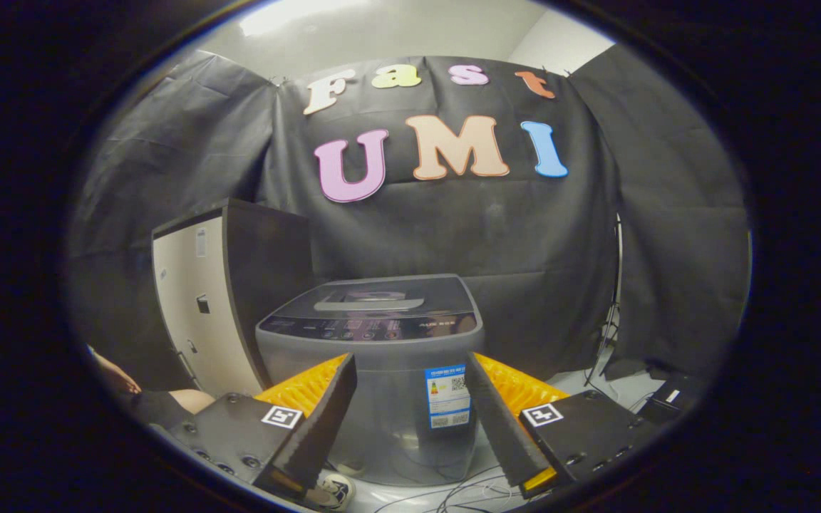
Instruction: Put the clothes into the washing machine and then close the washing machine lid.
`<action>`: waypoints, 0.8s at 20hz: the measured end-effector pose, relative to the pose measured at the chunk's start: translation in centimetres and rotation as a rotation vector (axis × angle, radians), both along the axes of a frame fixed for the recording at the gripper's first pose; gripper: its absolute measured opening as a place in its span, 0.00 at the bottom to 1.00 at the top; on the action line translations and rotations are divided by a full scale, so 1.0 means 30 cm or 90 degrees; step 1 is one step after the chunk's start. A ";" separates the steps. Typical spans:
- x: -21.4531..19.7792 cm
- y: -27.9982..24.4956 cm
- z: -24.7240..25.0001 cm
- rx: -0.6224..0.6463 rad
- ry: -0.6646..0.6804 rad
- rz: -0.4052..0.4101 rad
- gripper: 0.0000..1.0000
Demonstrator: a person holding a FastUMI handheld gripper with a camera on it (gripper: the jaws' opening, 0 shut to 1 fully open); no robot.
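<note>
Gripper fingers are spread wide with nothing between them but air. Just beyond them stands the washing machine, lid down flat. Off to its left is a tall cabinet, and some cables trail on the floor below.

Dim booth light falls from a bright ceiling panel overhead, leaving soft glare on the washing machine lid, dark cloth swallowing shadow, and fisheye distortion bending and blurring everything near the edges, including the spread fingers.
</note>
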State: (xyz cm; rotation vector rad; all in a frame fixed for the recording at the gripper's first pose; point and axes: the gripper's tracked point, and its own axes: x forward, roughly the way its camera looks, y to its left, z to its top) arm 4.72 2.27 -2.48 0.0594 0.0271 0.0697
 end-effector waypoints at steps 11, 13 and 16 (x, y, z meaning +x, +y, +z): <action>-0.019 -0.007 0.011 0.009 -0.010 0.000 0.96; -0.017 -0.006 0.012 0.010 -0.012 0.000 0.96; -0.019 -0.006 0.012 0.010 -0.012 0.000 0.96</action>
